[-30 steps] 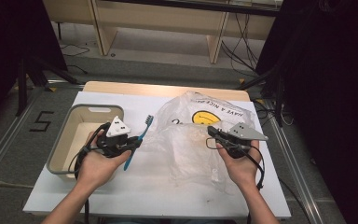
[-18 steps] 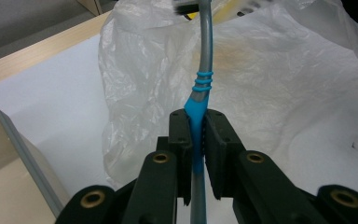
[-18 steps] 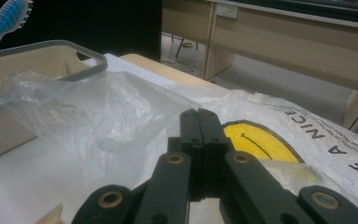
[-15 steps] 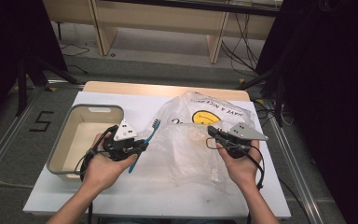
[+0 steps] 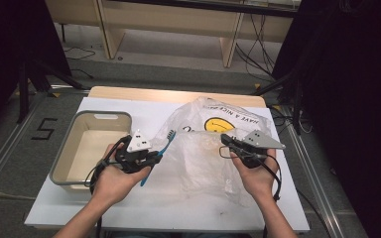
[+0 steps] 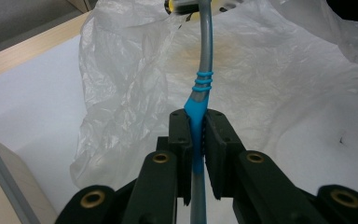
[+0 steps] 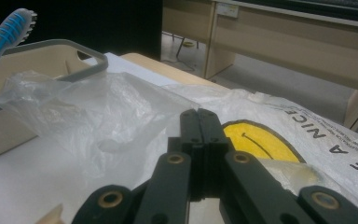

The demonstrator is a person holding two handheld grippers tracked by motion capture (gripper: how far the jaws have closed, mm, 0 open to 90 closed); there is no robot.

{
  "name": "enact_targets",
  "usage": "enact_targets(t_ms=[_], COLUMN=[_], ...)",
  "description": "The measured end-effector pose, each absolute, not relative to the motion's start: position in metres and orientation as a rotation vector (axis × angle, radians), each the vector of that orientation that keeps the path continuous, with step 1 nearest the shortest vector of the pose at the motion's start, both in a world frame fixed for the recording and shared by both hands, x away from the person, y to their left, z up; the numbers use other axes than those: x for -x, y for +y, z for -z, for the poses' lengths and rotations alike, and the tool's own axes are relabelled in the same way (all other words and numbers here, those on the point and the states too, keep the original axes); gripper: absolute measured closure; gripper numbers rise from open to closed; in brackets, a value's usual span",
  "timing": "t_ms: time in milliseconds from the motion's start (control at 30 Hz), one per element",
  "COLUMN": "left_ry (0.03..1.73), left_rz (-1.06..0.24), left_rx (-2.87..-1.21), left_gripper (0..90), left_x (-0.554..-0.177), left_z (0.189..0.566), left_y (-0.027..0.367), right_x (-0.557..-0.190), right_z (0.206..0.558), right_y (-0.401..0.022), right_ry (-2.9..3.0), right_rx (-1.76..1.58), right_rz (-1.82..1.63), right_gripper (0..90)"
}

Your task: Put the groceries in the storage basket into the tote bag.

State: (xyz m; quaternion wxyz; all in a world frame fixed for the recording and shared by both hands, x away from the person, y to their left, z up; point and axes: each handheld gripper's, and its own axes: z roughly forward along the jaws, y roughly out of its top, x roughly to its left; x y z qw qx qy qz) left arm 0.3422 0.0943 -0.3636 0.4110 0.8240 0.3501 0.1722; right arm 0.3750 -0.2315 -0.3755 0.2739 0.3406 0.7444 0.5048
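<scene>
**Toothbrush aimed at the bag**

While the left gripper [image 5: 151, 159] clamps the toothbrush [image 6: 200, 100] by its handle, the long axis points toward the table's far edge and the plastic bag [image 5: 203, 148], whose rim the right gripper [image 5: 226, 140], nearer, pinches clenched.

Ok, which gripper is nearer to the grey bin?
Left. The left gripper, clamped on the blue toothbrush, sits just beside the grey bin; the right gripper is across the plastic bag, farther away.
</scene>
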Motion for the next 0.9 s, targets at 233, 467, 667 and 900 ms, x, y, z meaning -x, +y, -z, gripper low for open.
enact_targets(t_ms=[233, 467, 667, 900], left_ry=[0.861, 0.842, 0.837, 0.834], left_rz=[-0.415, -0.399, -0.396, -0.395], left_rx=[-2.097, -2.113, -2.121, -2.138], left_gripper=[81.1, 81.1, 81.2, 81.2], left_x=[-0.341, -0.340, -0.342, -0.344], left_z=[0.368, 0.373, 0.376, 0.379], left_y=[0.086, 0.077, 0.070, 0.063], right_x=[-0.375, -0.375, -0.375, -0.374], right_z=[0.375, 0.375, 0.375, 0.374], right_y=[-0.231, -0.232, -0.232, -0.231], right_ry=[2.001, 2.001, 2.000, 1.999], right_rx=[-0.915, -0.915, -0.914, -0.915], right_rz=[-1.359, -1.364, -1.367, -1.371], right_gripper=[90.0, 90.0, 90.0, 90.0])
